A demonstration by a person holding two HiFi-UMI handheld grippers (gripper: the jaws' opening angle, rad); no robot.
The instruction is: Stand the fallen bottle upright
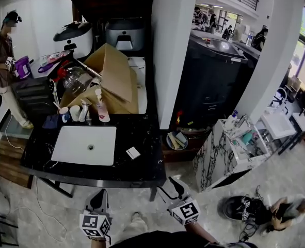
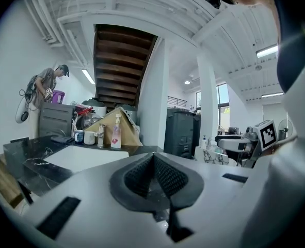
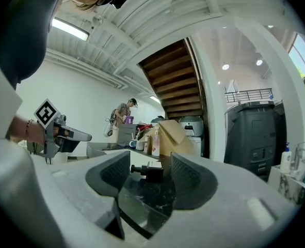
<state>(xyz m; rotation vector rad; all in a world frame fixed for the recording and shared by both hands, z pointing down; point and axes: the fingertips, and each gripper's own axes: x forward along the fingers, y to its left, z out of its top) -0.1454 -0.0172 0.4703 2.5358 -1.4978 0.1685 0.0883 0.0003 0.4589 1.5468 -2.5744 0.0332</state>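
Head view: on the black table (image 1: pixel 137 133) a pump bottle (image 1: pixel 101 109) stands upright just behind the white basin (image 1: pixel 75 143). The left tongs (image 1: pixel 98 195) and right tongs (image 1: pixel 175 184) hang in front of the basin, off the table.

Left gripper view: the left tongs are clenched on nothing.

Right gripper view: the right tongs are released and empty.

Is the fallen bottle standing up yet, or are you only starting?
Only starting. Both grippers hang short of the black counter: the left gripper is shut on nothing, the right gripper open and empty. At the counter's back a pump bottle stands upright; I cannot make out a fallen one beside it. Left to do: reach in, find it, stand it up.
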